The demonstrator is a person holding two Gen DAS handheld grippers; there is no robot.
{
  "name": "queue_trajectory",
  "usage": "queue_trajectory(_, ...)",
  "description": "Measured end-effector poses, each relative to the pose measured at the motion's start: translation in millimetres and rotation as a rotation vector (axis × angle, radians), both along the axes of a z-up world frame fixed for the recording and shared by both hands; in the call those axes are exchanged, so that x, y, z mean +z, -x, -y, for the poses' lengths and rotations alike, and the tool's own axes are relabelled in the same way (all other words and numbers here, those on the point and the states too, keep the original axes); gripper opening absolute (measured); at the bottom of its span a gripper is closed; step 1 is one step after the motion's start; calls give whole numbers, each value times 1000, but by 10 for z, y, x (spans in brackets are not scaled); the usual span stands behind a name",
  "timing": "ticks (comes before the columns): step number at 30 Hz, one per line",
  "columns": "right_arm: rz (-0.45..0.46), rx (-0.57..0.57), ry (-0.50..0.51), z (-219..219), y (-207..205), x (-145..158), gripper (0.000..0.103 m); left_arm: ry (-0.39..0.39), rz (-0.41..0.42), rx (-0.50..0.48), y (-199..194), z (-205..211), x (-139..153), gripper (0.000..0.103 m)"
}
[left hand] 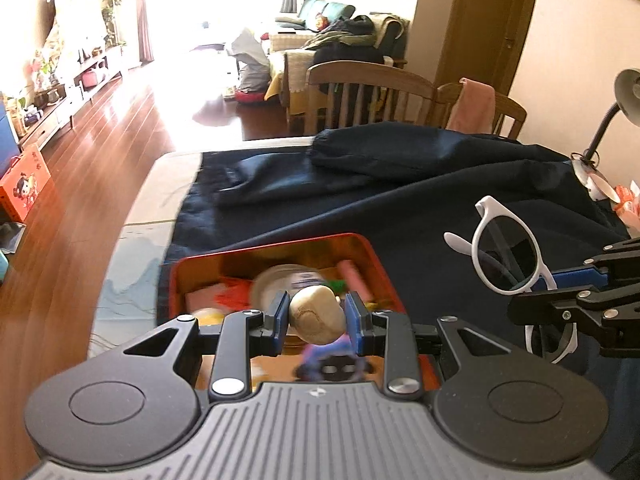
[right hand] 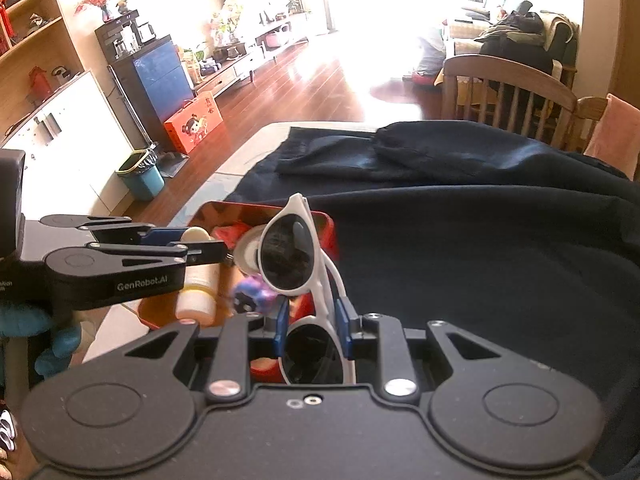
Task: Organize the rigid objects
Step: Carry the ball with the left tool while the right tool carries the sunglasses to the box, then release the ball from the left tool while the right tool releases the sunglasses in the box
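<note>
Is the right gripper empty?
No, the right gripper is shut on the white sunglasses, clamped at the frame between its blue pads.

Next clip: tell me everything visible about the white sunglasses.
The white sunglasses have a glossy, plastic-looking frame with round dark lenses and thin white temple arms. The right gripper is shut on them, its blue pads pinching the frame near the bridge, so they stand on end: one lens up, the other down between the fingers. They hang in the air above the dark cloth, beside the red tin; only the pads touch them.
</note>
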State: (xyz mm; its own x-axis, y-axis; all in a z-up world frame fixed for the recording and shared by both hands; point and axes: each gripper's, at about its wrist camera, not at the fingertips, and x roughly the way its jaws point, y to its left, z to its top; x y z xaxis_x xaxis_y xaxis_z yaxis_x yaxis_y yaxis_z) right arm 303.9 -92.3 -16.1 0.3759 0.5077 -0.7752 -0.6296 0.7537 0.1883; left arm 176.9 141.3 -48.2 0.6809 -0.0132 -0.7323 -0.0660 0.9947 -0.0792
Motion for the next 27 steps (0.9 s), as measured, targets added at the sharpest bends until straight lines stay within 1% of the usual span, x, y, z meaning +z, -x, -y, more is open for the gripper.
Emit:
queue_trajectory(5,-6,-18,4,-228,-37,-64,24,-7,-10,12,-23,-279,-66,29)
queue_trajectory(8,-3,-33,17,-370,-63,-113,24,-12,-17,8,-52,-373,-127,29)
queue_trajectory(10,-17,-47,15,-442,-93,-172,24,-5,-22,-7,-77,-419,-179,29)
queue_trajectory(13,-34,-56,28,-547,-101,-275,24,-24,-27,-20,-138,-445,-255,29)
queue_trajectory(21,-66,-61,59,-746,-41,-446,24,-9,-41,-32,-365,-534,-474,29)
queue_trajectory(27,-87,-57,65,-773,43,-522,24,0,-54,-93,-469,-458,-588,29)
